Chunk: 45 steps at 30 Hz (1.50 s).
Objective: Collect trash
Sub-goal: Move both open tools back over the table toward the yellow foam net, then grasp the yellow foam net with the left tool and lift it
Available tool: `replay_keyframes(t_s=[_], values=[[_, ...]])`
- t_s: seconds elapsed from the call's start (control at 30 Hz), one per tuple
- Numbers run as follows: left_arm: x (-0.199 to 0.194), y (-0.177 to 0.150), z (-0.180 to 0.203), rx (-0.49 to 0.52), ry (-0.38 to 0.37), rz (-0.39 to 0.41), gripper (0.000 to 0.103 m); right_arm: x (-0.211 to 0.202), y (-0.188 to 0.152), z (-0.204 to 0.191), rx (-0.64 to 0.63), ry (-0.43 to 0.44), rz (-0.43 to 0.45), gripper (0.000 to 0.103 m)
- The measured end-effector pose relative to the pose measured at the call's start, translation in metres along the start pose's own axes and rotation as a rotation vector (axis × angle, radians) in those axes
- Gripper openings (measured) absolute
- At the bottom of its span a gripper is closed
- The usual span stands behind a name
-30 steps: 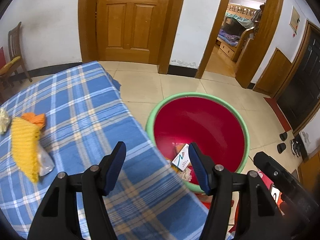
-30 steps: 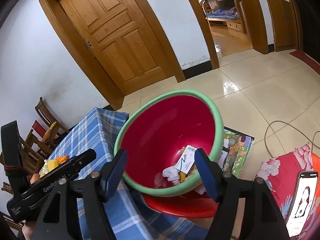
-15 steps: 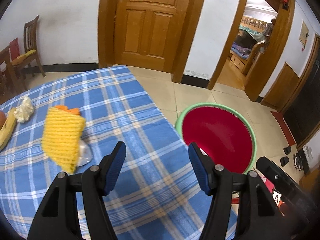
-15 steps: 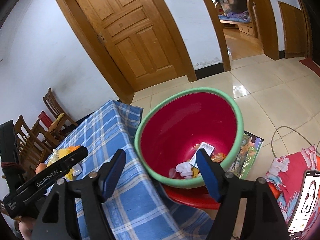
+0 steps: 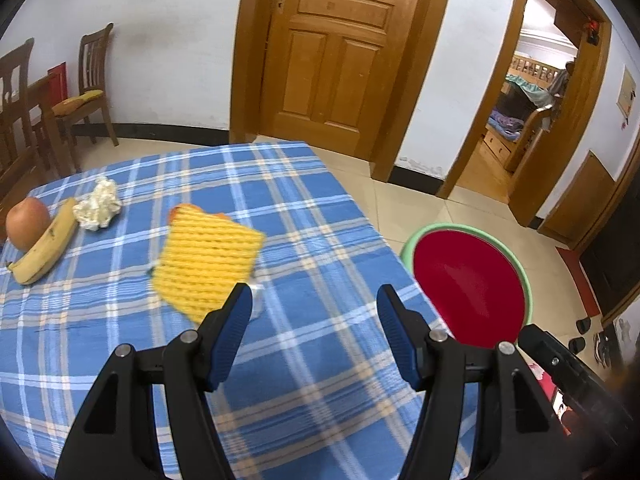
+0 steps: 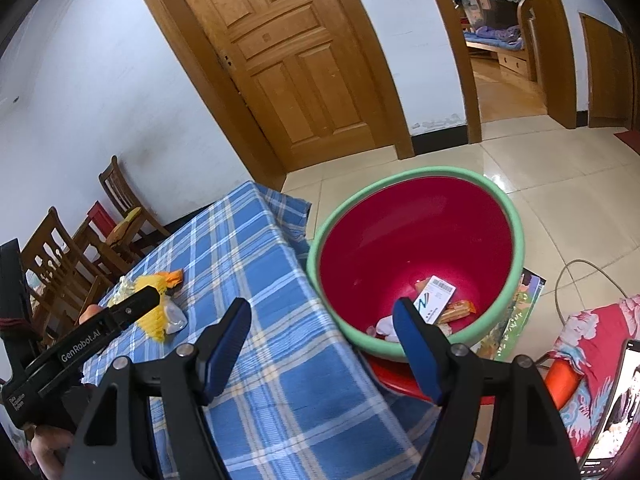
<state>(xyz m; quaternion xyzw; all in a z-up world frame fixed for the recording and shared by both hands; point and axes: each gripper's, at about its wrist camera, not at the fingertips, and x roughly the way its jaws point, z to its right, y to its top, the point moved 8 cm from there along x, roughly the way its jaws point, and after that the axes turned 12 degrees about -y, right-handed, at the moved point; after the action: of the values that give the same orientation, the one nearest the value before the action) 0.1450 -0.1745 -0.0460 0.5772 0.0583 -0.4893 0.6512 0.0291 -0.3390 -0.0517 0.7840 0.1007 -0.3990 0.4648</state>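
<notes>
Left wrist view: left hand-held gripper (image 5: 314, 306) tilted down over worktop (image 5: 120, 344), jaws spread, nothing btwn. Yellow foam net (image 5: 208, 258) lies just ahead-left of fingertips; ribbed mesh, orange scrap behind.

Right wrist view: right hand-held gripper (image 6: 322, 320) angled down at worktop edge, jaws spread, empty. Red basin (image 6: 416, 248), green rim, ahead-right, holding wrappers.
</notes>
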Motion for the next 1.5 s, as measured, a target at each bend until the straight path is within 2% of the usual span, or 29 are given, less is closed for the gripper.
replay_keyframes(t_s=[0.6, 0.87, 1.23, 1.5], values=[[-0.032, 0.004, -0.074, -0.074, 0.099, 0.047, 0.065, 0.008, -0.013, -0.038, -0.054, 0.021, -0.029, 0.077], [-0.025, -0.001, -0.106, -0.126, 0.136, 0.028, 0.065, 0.016, -0.016, -0.051, -0.079, 0.029, -0.043, 0.077], [0.009, -0.001, -0.103, -0.144, 0.093, -0.023, 0.065, 0.021, -0.018, -0.050, -0.080, 0.016, -0.062, 0.077], [0.035, 0.008, -0.087, -0.074, 0.086, -0.050, 0.070, 0.025, -0.017, -0.048, -0.077, 0.014, -0.069, 0.077]])
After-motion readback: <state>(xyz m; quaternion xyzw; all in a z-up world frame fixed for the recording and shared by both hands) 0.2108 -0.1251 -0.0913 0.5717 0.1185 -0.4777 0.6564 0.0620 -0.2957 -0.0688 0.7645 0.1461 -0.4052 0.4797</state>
